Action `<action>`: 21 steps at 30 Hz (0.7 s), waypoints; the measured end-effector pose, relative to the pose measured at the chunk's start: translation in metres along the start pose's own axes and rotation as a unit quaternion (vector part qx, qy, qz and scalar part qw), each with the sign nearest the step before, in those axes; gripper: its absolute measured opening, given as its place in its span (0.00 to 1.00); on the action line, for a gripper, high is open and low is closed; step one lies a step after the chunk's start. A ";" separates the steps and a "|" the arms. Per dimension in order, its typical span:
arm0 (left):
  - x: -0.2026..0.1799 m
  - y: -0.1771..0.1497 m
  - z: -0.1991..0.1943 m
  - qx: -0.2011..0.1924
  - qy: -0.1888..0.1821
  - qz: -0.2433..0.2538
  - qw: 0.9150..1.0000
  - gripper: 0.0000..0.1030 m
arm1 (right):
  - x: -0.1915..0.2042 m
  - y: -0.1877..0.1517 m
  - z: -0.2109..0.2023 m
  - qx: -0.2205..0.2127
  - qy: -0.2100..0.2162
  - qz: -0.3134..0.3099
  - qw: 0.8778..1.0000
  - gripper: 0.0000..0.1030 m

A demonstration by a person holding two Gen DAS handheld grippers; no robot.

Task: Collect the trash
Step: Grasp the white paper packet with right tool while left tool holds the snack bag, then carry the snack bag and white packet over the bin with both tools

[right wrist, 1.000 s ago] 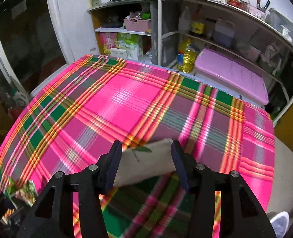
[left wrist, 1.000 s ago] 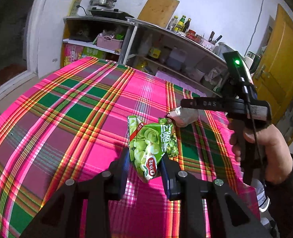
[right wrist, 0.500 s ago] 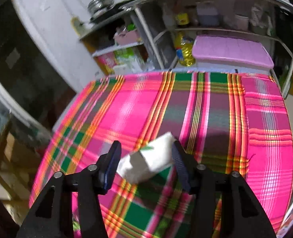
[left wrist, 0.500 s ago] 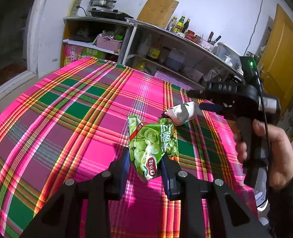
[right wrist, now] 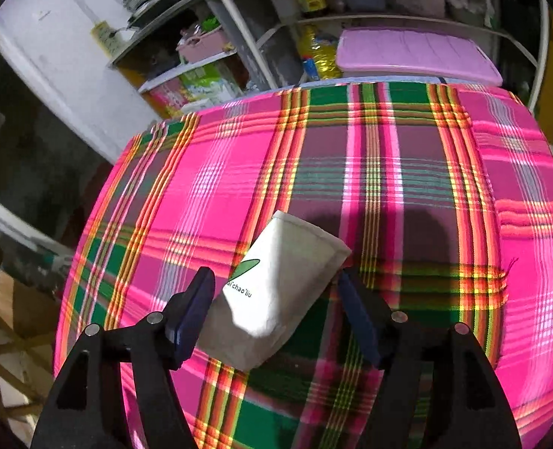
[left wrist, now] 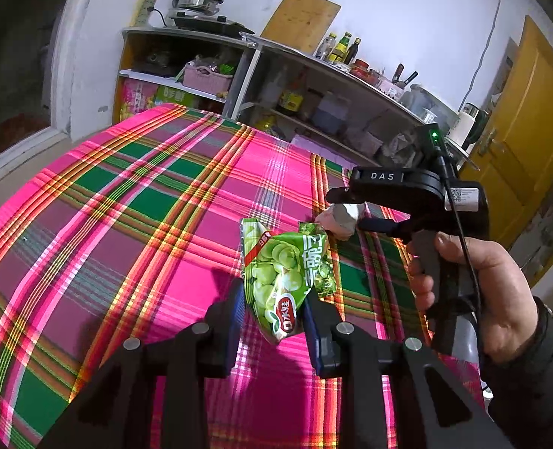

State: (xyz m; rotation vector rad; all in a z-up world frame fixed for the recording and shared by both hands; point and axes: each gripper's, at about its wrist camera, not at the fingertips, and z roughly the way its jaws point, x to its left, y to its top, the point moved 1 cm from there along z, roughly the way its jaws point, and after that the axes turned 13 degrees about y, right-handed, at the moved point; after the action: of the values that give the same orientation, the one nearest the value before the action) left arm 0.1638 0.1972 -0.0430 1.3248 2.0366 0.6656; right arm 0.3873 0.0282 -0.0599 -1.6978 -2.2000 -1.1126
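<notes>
We hold a claw in each hand over a table with a pink and green checked cloth [left wrist: 134, 224].

Our left claw [left wrist: 274, 321] is closed on a green snack bag [left wrist: 280, 273]. Its two fingers [left wrist: 235, 310] press the bag's bottom end from both sides. The bag stands up tall. Its long side points up and away from us, with the crinkly top end leaning a little to the right. It is lifted above the cloth.

Our right claw [right wrist: 276, 310] is closed on a white paper cup [right wrist: 280, 288]. The cup is squashed flat between the fingers [right wrist: 192, 310]. Its long side tips up and a bit to the right, with one end far from us and the other end down near the claw. We see a green leaf mark and small letters on its side. In the left view, the cup [left wrist: 338, 219] sits in that claw just past the top of the bag, and our right hand [left wrist: 474, 284] grips the black handle.

Behind the table are shelves [left wrist: 209, 71] with bottles and boxes.
</notes>
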 end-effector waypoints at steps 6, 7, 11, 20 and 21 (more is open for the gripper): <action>0.000 0.000 -0.001 0.000 0.000 0.000 1.000 0.29 | 0.008 -0.008 -0.002 0.017 0.016 -0.032 0.999 0.44; 0.000 0.000 -0.001 -0.001 0.001 0.001 1.000 0.29 | 0.009 -0.010 -0.003 0.020 0.020 -0.037 0.999 0.41; -0.001 -0.001 -0.005 -0.002 0.004 0.003 1.000 0.29 | 0.011 -0.019 -0.015 0.021 0.032 -0.057 0.998 0.33; -0.015 -0.003 -0.015 -0.005 0.007 0.014 1.000 0.29 | 0.004 -0.051 -0.050 0.022 0.045 -0.079 0.996 0.31; -0.017 -0.004 -0.017 -0.006 0.007 0.016 1.000 0.29 | 0.005 -0.056 -0.060 0.016 0.046 -0.086 0.995 0.31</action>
State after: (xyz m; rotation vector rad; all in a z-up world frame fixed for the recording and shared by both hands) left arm 0.1544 0.1784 -0.0302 1.3522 2.0222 0.7023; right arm 0.3174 -0.0105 -0.0405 -1.4374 -2.3280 -1.1619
